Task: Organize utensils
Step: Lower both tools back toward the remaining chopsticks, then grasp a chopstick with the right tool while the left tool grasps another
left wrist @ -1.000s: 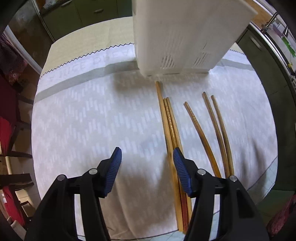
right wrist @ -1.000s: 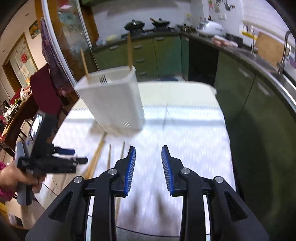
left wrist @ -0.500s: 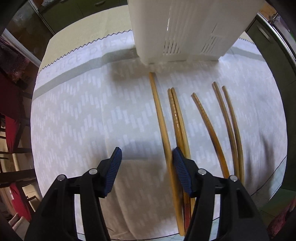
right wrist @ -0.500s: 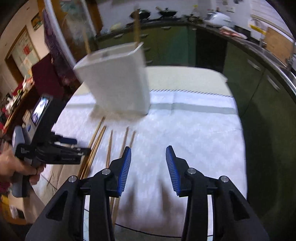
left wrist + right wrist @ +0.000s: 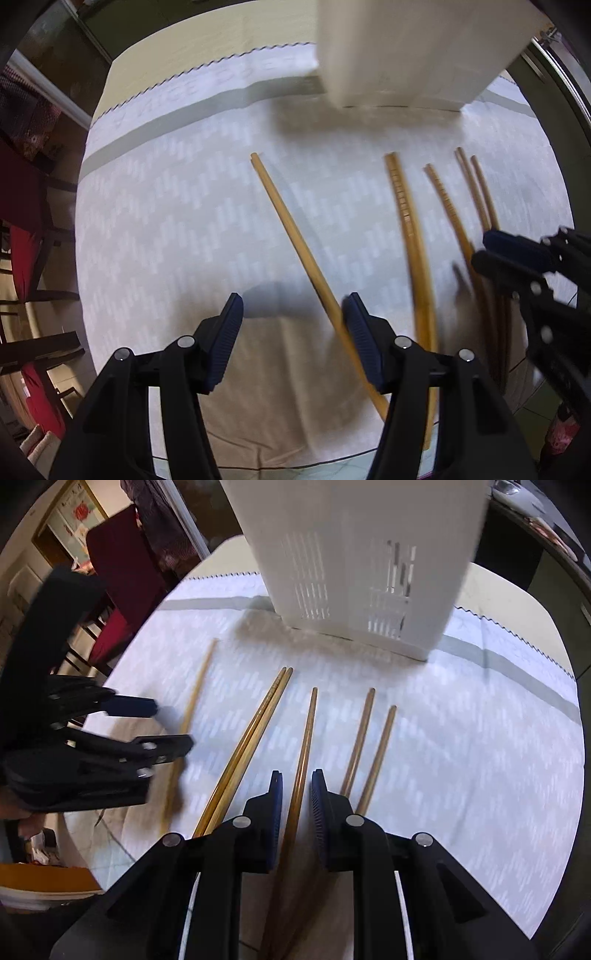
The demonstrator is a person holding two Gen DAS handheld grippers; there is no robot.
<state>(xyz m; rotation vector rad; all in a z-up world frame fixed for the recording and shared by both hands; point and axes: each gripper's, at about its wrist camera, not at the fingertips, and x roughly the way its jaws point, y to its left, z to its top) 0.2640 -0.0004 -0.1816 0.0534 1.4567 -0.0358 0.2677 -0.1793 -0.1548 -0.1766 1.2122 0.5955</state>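
Observation:
Several wooden chopsticks lie on a white patterned tablecloth in front of a white slotted utensil holder. My left gripper is open and points down. A slanted chopstick rests against the inner side of its right finger. My right gripper is low over the cloth and its jaws are closing. A single chopstick runs between its pads with a small gap on each side. A touching pair lies to its left, and two more chopsticks to its right.
Red chairs stand past the table's left edge. Dark green kitchen cabinets run along the right side. A hand holds the left gripper at the lower left of the right wrist view. The table's near edge lies just below both grippers.
My right gripper came down from above the table to the chopsticks and narrowed its jaws around one. The leftmost chopstick swung out slanted, away from the pair.

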